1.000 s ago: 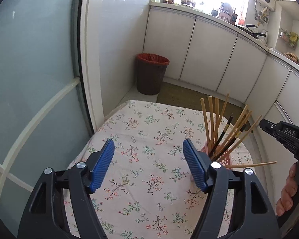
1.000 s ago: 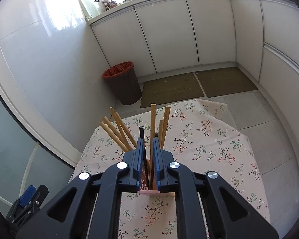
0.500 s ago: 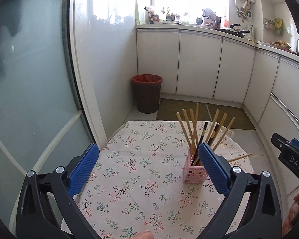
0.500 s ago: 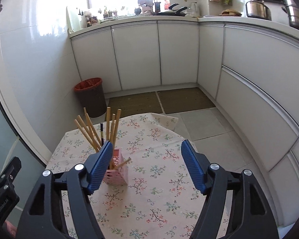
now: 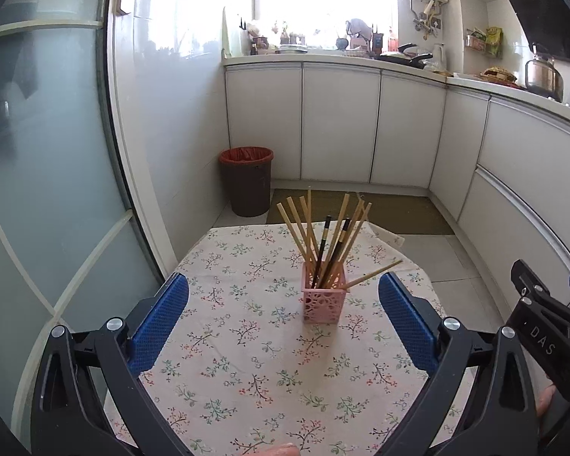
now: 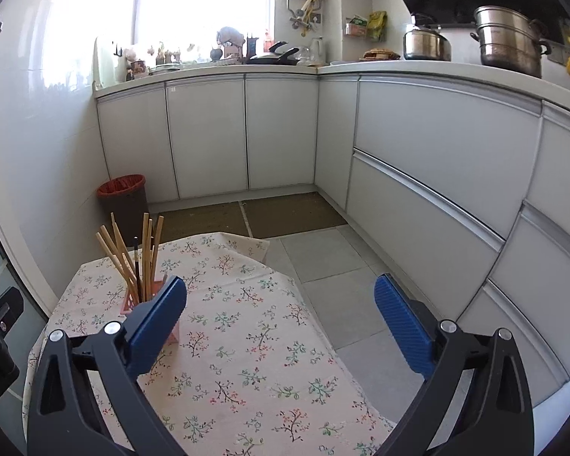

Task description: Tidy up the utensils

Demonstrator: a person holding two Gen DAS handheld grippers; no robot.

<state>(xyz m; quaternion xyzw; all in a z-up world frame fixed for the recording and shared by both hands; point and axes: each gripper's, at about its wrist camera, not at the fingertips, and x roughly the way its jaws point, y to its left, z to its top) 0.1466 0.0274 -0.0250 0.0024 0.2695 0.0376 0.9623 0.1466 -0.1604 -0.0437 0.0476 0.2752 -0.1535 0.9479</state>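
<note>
- Your left gripper (image 5: 283, 317) is spread wide above the flowered tablecloth (image 5: 247, 361), holding and touching nothing.
- Your right gripper (image 6: 280, 321) is just as wide, also holding nothing; its left pad (image 6: 157, 323) overlaps the pink holder (image 6: 133, 304) in view, and you cannot tell contact from that.
- One pink lattice holder (image 5: 323, 298) stands upright near the middle of the cloth, between your left gripper's pads in view but well beyond them.
- It holds about ten chopsticks (image 5: 323, 241): roughly eight light wooden, two dark. One wooden stick (image 5: 374, 274) leans low, out to the right.
- A second ago your right gripper was pinched nearly shut among the sticks; it has since opened and pulled back, as has your left.
- One bin (image 5: 247, 180) stands on the floor beyond.
</note>
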